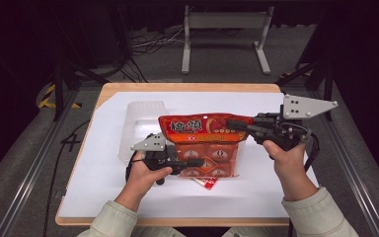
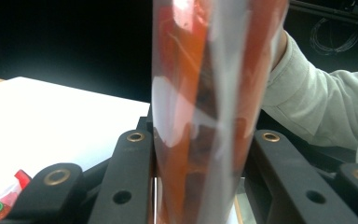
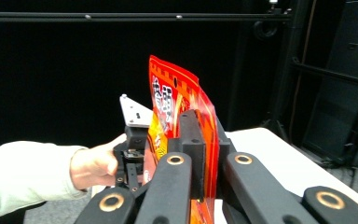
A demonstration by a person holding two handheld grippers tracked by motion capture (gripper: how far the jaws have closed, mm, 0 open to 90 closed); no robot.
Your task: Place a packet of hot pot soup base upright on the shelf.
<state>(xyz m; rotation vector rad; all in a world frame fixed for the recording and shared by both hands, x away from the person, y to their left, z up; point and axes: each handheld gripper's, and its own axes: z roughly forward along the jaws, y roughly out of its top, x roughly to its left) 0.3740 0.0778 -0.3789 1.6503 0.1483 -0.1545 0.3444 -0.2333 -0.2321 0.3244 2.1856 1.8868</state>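
Presently: one red snack bag (image 1: 205, 143), upright over the middle of the white table (image 1: 103, 197), clamped by left gripper (image 1: 197, 162) low down, right gripper (image 1: 234, 123) at its top corner. One small red sachet (image 1: 205, 182) beneath. One clear plastic tray (image 1: 140, 118) toward the far-left corner.

Bright overhead light washes the white table sheet (image 1: 256, 197) almost featureless while the surrounding room falls to black; glare streaks the red bag (image 2: 205, 93), blurred at close range.
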